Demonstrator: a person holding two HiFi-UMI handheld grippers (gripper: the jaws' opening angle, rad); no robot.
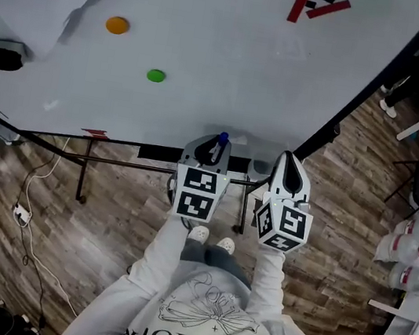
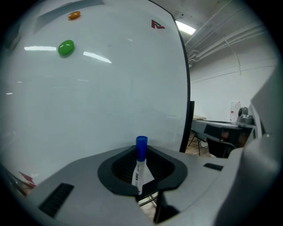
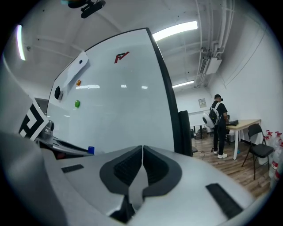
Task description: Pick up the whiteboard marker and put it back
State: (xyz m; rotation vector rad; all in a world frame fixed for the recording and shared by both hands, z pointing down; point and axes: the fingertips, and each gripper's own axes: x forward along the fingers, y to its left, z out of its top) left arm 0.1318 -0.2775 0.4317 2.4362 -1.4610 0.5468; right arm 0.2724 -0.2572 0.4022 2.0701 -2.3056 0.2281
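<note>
**A:** Where is the whiteboard marker (image 2: 139, 167)?

**B:** It's in the left gripper (image 2: 140, 164). The jaws are clamped on its white barrel, and it stands almost upright between the ribbed pads. Its blue cap (image 2: 141, 145) pokes out past the jaw tips toward the whiteboard (image 1: 215, 36).

**A:** Does the cap touch the board?

**B:** I can't tell. In the head view it sits right at the board's near edge, toward the right end.

**A:** And the right gripper (image 3: 142, 155)?

**B:** Its jaws are closed together with nothing between them. It's held just right of the left one, level with it, and it also faces the board.

**A:** What's on the board?

**B:** There's a green magnet (image 1: 155, 76) left of the grippers and farther up. An orange magnet (image 1: 117, 25) lies beyond that, and a red logo (image 1: 316, 3) is at the far right.

**A:** Anything else around?

**B:** There's a wooden floor (image 1: 104, 225) underfoot. In the right gripper view, a person (image 3: 219, 118) stands by a table (image 3: 242, 125), well off to the right.
</note>
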